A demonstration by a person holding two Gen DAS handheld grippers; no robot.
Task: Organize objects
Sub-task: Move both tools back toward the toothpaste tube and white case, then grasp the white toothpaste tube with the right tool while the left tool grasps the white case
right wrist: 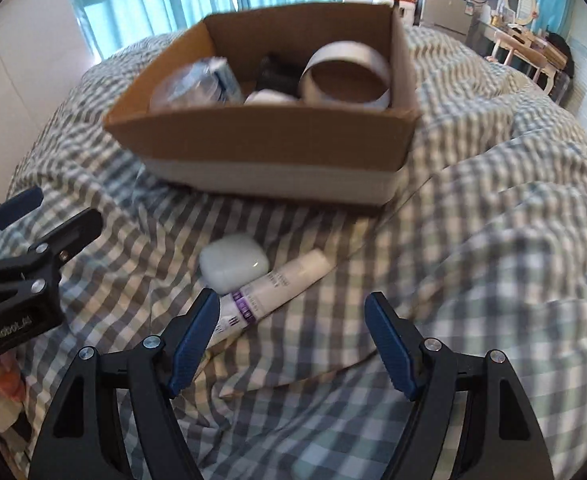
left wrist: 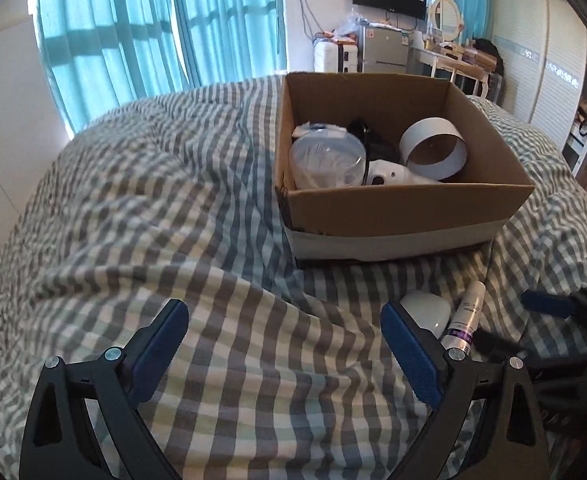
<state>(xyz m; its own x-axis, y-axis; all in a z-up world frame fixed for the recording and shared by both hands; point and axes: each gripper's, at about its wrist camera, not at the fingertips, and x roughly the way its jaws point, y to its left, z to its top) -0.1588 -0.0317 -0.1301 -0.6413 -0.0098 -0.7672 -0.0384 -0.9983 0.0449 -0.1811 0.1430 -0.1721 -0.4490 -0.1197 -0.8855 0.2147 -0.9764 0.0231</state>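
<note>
Two loose things left on the bed [right wrist: 473, 240], both on the near side of the cardboard box [right wrist: 261, 148]: a white tube [right wrist: 271, 286] with a purple band and a small white case [right wrist: 233, 260] touching it. Box already holds a tape roll [right wrist: 347, 76], a clear container [right wrist: 197, 84] and more.

Tube's long axis runs diagonally, cap end toward the box, purple-band end toward the right hand-held gripper [right wrist: 293, 340]. That gripper is spread open, empty, and the tube's near end sits just beside its left finger, so the tube lies slightly left of its centre line.

Left hand-held gripper [left wrist: 283, 344] also open and empty; tube [left wrist: 463, 316] and case [left wrist: 427, 312] lie outside its right finger.

Right arm looks nearer; likely needs a small leftward shift and wrist turn to close across the tube.
</note>
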